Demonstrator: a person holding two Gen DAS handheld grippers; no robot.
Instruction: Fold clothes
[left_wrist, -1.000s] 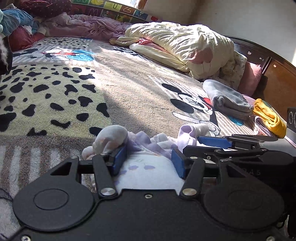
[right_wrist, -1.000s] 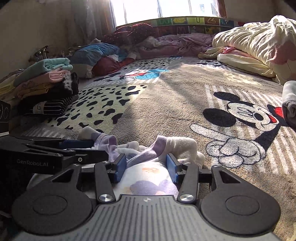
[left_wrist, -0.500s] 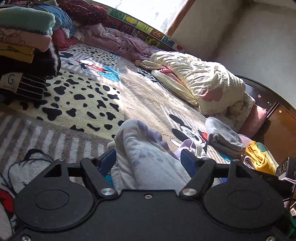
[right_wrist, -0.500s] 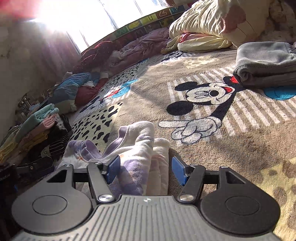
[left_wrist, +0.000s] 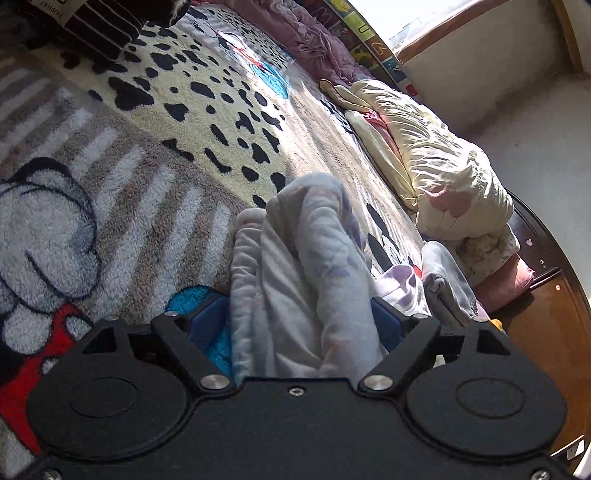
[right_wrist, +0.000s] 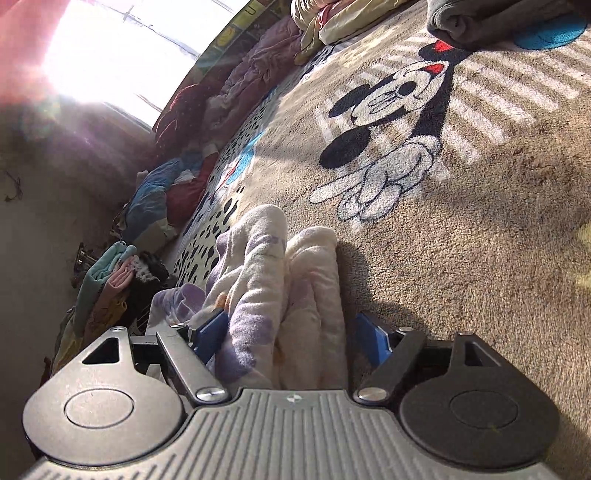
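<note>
1. Both grippers pinch the same thing: my left gripper (left_wrist: 301, 325) has its blue pads pressed against a thick bunch of the white fleece garment with pale purple print (left_wrist: 306, 280), and my right gripper (right_wrist: 288, 332) clamps another bunch of it (right_wrist: 280, 295).
2. That garment hangs between my two grippers, over the plush cartoon-mouse blanket (right_wrist: 461, 221) that covers the bed; I cannot tell whether its lower folds touch the blanket.
3. In the left wrist view its long axis runs from 6 o'clock at the pads toward 12 o'clock, with the rounded end pointing away from me. In the right wrist view it runs the same way, leaning slightly toward 11 o'clock.
4. Risk: each bunch is several soft layers thick, so I judge an inner layer could slip out if I pull my grippers apart quickly, and the fold would come undone.
5. Risk: loose purple-edged fabric trails toward 9 o'clock in the right view. It could drag on the nap of the blanket and twist the fold.
6. Risk: the folded grey garment (left_wrist: 447, 284) lies near at 3 o'clock of my left gripper; a wide swing could knock it.
</note>
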